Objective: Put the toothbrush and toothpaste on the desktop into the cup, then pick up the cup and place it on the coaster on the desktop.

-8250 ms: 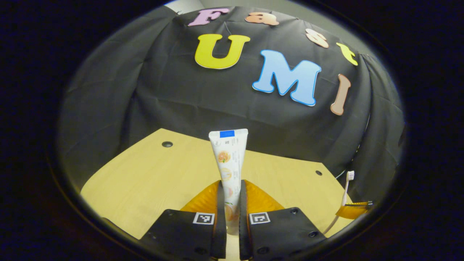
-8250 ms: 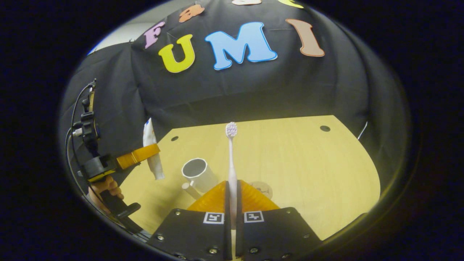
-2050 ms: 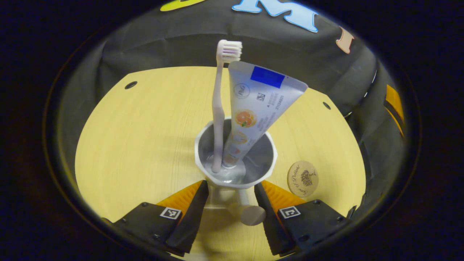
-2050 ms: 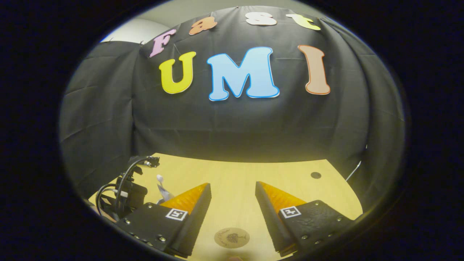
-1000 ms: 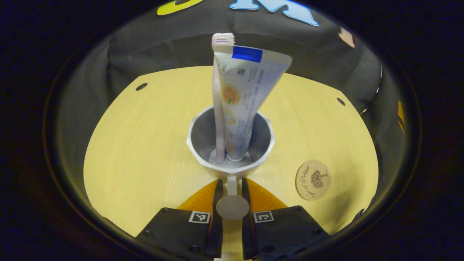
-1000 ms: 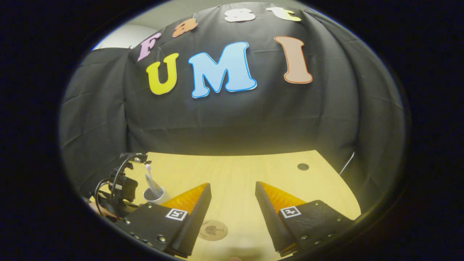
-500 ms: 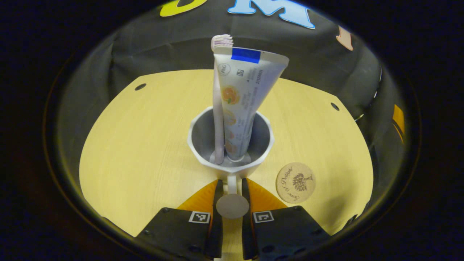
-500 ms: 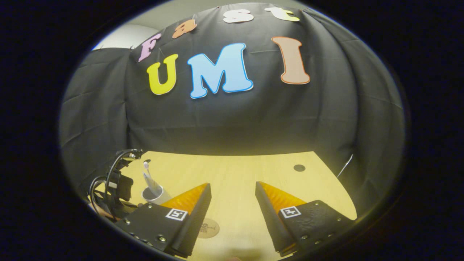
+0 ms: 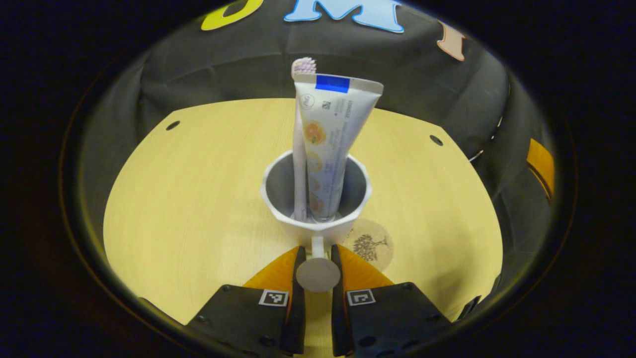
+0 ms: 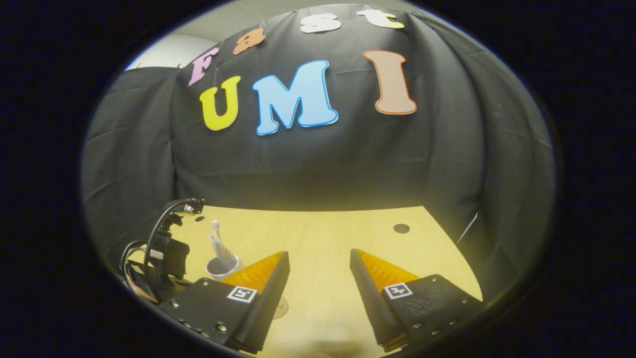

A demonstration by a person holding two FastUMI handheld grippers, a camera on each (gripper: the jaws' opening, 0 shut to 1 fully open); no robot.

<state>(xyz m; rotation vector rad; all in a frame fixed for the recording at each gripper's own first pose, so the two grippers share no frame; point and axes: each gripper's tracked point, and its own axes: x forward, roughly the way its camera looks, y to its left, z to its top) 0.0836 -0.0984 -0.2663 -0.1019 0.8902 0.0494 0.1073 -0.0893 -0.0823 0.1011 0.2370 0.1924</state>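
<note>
A white cup (image 9: 318, 219) holds an upright pale toothbrush (image 9: 299, 144) and a white toothpaste tube (image 9: 328, 129). My left gripper (image 9: 317, 271) is shut on the cup's handle (image 9: 318, 272), and the cup partly covers the round cork coaster (image 9: 372, 244) just to its right. In the right gripper view the same cup (image 10: 222, 267) with both items sits at the lower left, the coaster (image 10: 281, 307) peeking out beside the left finger. My right gripper (image 10: 318, 271) is open with nothing between its fingers, off to the cup's right.
The light wooden desktop (image 9: 198, 189) has small dark holes near its back corners (image 9: 173, 125). The left gripper's body and cables (image 10: 161, 253) show at the left of the right gripper view. Black cloth walls stand close behind the desk.
The left gripper has carried the cup to the right, so the coaster now lies partly under the cup. The right gripper stays open and has hardly shifted.
</note>
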